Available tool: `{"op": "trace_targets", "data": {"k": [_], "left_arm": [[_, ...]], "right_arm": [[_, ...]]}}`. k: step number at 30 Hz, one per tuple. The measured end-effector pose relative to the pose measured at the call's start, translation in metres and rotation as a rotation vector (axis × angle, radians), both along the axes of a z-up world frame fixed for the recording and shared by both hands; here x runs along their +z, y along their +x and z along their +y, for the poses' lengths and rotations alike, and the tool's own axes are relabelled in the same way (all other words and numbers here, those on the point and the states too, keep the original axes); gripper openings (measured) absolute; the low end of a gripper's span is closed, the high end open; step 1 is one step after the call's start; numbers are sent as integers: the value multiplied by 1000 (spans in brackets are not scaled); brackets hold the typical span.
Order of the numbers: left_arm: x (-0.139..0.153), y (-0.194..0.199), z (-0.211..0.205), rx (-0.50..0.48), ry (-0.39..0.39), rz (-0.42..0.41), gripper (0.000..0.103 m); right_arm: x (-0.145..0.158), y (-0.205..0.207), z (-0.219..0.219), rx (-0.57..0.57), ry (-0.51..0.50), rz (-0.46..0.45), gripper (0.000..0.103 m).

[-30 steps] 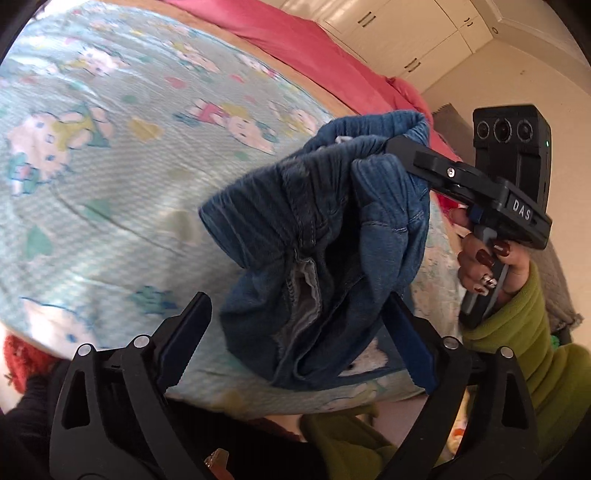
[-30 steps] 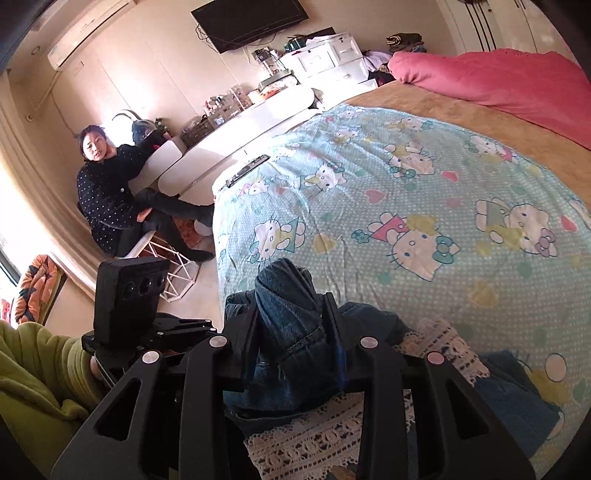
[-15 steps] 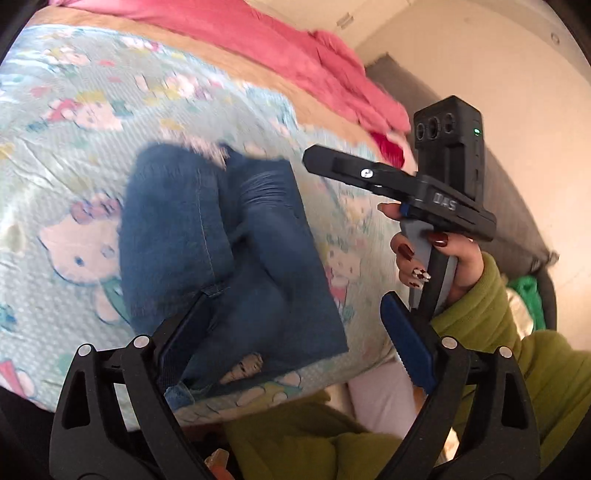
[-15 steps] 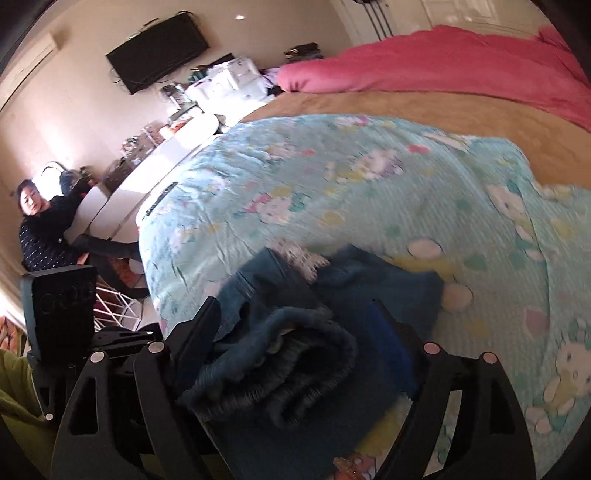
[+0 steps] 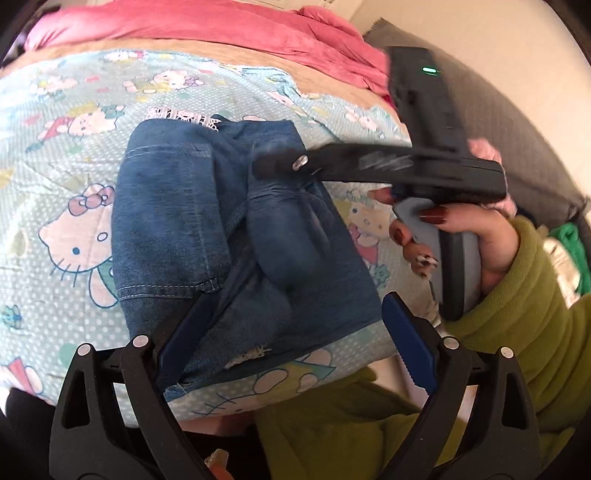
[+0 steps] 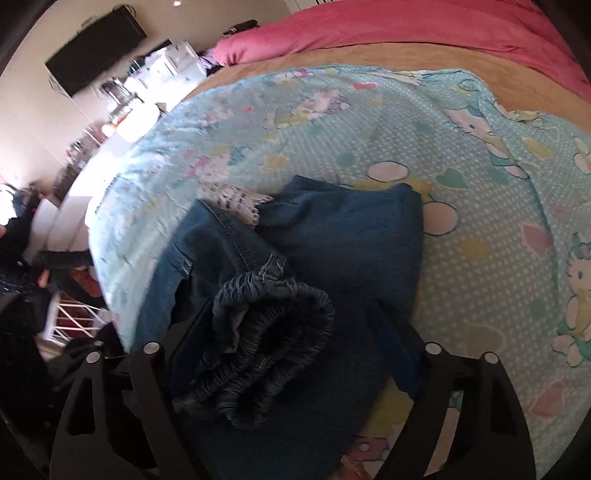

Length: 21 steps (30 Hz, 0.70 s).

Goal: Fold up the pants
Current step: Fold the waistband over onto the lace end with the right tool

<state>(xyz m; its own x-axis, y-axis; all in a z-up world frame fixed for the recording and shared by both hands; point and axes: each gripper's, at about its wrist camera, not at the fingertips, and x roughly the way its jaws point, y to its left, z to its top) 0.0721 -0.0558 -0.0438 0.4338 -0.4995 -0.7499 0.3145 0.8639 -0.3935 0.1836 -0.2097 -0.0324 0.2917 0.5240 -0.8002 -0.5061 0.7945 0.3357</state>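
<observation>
**Folded pants set down, both jaws standing wide**

The denim pants (image 5: 236,236) lie folded on the bed (image 5: 66,206), just ahead of the left hand-held gripper (image 5: 291,343), which gapes wide and empty. The right hand-held gripper (image 6: 291,354) straddles the bunched waistband without pressing, likely because the fold looks finished.

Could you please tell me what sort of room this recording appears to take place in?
Most likely a bedroom in a home: the denim pants lie on a bed with a cartoon-cat sheet and a pink blanket, and a wall-mounted TV hangs above a cluttered counter.
</observation>
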Motion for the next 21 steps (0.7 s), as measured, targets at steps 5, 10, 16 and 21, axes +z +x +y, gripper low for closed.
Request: {"op": "trace_targets", "data": {"k": [5, 10, 16, 21], "left_arm": [[4, -6, -8, -23, 81, -46, 87], [24, -12, 19, 33, 83, -105, 87], [30, -3, 71, 202, 97, -78, 90], [33, 9, 99, 290, 98, -54, 89]], "right_arm": [[14, -12, -14, -16, 57, -31, 83], [52, -32, -29, -44, -5, -208, 93], [79, -68, -32, 20, -68, -389, 94], [83, -111, -13, 201, -113, -471, 94]]}}
